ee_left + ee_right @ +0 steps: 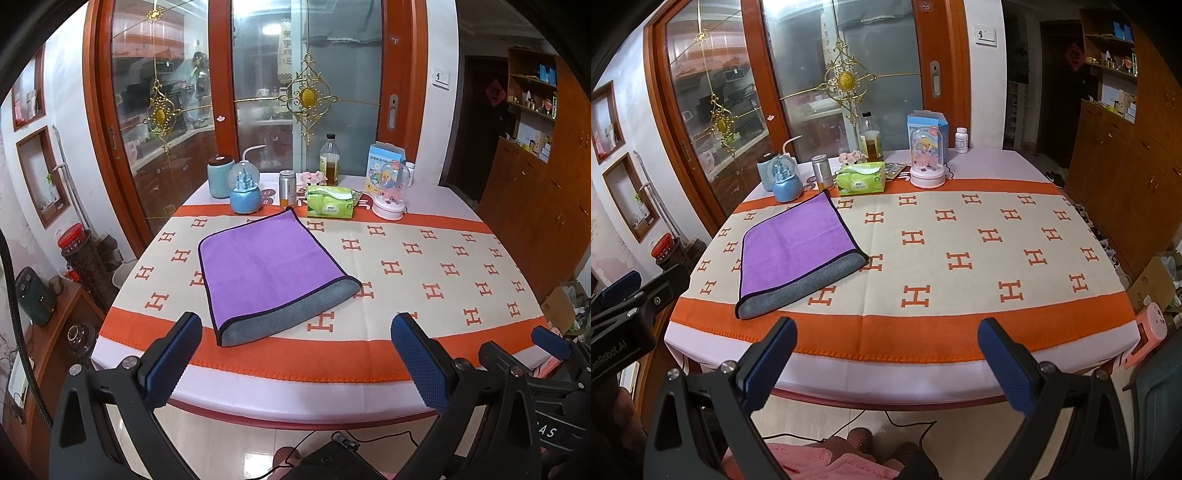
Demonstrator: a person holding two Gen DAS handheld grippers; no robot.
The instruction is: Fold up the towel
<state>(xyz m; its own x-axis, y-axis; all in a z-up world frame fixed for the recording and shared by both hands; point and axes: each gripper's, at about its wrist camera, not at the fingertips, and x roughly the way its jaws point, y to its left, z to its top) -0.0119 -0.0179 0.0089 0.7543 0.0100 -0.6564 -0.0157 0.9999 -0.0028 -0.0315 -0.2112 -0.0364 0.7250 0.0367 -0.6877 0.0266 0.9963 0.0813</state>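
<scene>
A purple towel [266, 266] with a grey underside lies folded flat on the left half of the table; it also shows in the right wrist view [798, 247]. A grey strip shows along its near edge. My left gripper [295, 332] is open and empty, held off the table's near edge just in front of the towel. My right gripper [886, 336] is open and empty, held off the near edge to the right of the towel. The right gripper also shows at the lower right of the left wrist view [546, 343].
The table carries an orange and cream cloth [424, 266] with H marks. At its far edge stand a blue jar [220, 176], a snow globe [245, 194], a can [287, 188], a green tissue pack [330, 201], a bottle [329, 159], a blue box [384, 166] and a domed ornament [391, 192]. Wooden cabinets [1126, 147] stand at the right.
</scene>
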